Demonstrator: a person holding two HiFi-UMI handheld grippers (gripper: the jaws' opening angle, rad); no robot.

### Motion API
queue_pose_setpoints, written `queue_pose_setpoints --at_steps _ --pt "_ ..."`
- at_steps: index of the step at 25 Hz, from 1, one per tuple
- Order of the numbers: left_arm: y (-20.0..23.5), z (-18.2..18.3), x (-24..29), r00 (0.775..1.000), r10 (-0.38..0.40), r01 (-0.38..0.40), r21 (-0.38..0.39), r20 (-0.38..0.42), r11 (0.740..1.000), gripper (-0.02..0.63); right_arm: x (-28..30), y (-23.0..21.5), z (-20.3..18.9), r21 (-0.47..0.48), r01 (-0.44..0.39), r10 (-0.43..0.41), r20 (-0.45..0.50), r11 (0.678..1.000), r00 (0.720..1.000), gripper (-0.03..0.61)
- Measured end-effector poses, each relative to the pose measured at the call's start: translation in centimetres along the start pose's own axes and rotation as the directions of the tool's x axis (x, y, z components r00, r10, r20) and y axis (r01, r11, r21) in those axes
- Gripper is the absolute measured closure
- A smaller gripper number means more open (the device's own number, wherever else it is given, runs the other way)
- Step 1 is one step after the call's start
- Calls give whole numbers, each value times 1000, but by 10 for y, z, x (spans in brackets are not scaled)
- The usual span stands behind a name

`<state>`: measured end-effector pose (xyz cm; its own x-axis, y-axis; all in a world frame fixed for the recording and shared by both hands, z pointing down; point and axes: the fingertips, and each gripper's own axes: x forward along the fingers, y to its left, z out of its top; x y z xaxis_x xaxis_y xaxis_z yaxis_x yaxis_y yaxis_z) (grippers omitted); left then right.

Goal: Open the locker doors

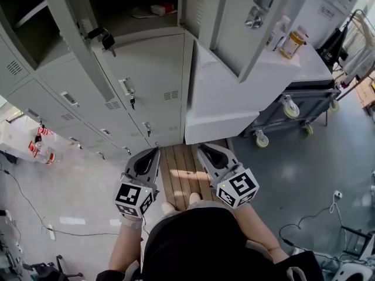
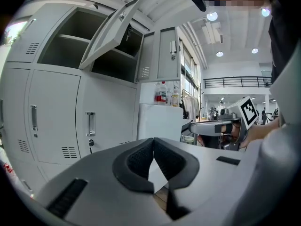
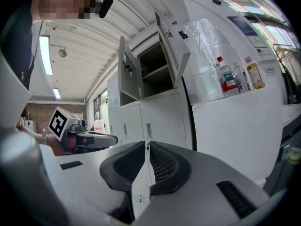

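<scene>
The grey locker bank (image 1: pixel 153 78) stands ahead of me. Two upper doors hang open: the left one (image 1: pixel 79 40) and the right one (image 1: pixel 234 28). They also show in the left gripper view, open door (image 2: pixel 110 32), and in the right gripper view, open door (image 3: pixel 174 46). The doors below, each with a handle (image 1: pixel 127 86), are closed. My left gripper (image 1: pixel 155 151) and right gripper (image 1: pixel 201 147) are held low, side by side, well short of the lockers. The left gripper (image 2: pixel 153 140) is shut and empty. The right gripper (image 3: pixel 147 145) is shut too, with nothing between its pads.
A white cabinet (image 1: pixel 234 98) stands right of the lockers, with bottles (image 1: pixel 292 43) on top. A wheeled trolley (image 1: pixel 304 104) is beyond it. A wooden slatted platform (image 1: pixel 181 168) lies under the grippers. Cables (image 1: pixel 35 215) trail across the floor at left.
</scene>
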<state>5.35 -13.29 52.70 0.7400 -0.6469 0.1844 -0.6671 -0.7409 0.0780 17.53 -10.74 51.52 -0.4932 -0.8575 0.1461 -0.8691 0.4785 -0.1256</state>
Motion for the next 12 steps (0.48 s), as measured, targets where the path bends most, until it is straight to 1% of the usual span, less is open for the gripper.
queue_pose_setpoints --at_steps 6,12 --pt "3 -2 -1 1000 -11 11 -1 0 1000 595 2 4 -1 -23 18 -18 -18 1000 1000 528" --pt "6 0 -3 1000 -4 4 10 -2 1000 595 3 4 -1 17 19 -19 0 1000 1000 528"
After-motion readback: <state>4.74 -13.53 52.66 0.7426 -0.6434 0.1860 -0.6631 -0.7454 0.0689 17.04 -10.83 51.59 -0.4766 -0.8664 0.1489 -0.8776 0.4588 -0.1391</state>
